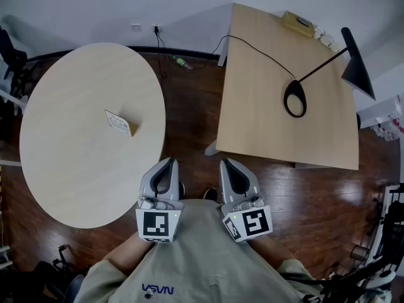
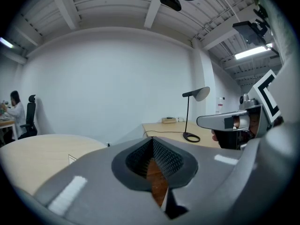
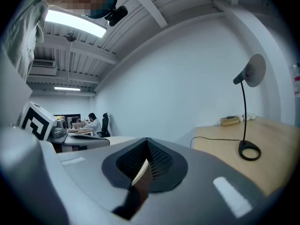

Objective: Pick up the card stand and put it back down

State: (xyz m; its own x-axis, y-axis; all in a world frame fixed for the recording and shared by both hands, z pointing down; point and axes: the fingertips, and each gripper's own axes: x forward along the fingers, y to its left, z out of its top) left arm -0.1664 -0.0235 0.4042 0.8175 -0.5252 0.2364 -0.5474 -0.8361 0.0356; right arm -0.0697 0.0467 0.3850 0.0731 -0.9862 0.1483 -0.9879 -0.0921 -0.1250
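The card stand (image 1: 118,123), a small white tent-shaped card, stands on the round pale wood table (image 1: 63,169), right of its middle. In the left gripper view the card stand (image 2: 71,159) shows as a small white sliver on the table edge. My left gripper (image 1: 168,163) is held close to my chest, off the table's right rim and well short of the stand. Its jaws are shut with nothing in them. My right gripper (image 1: 228,165) hangs beside it over the floor, also shut and empty. Both pairs of jaws meet at their tips in the gripper views, the left gripper (image 2: 152,142) and the right gripper (image 3: 146,142).
A rectangular wooden desk (image 1: 265,125) stands to the right with a black desk lamp (image 1: 297,96), its cable and a small tan box (image 1: 297,23). Dark wood floor (image 1: 189,112) runs between the tables. A person sits at a far desk (image 3: 95,123).
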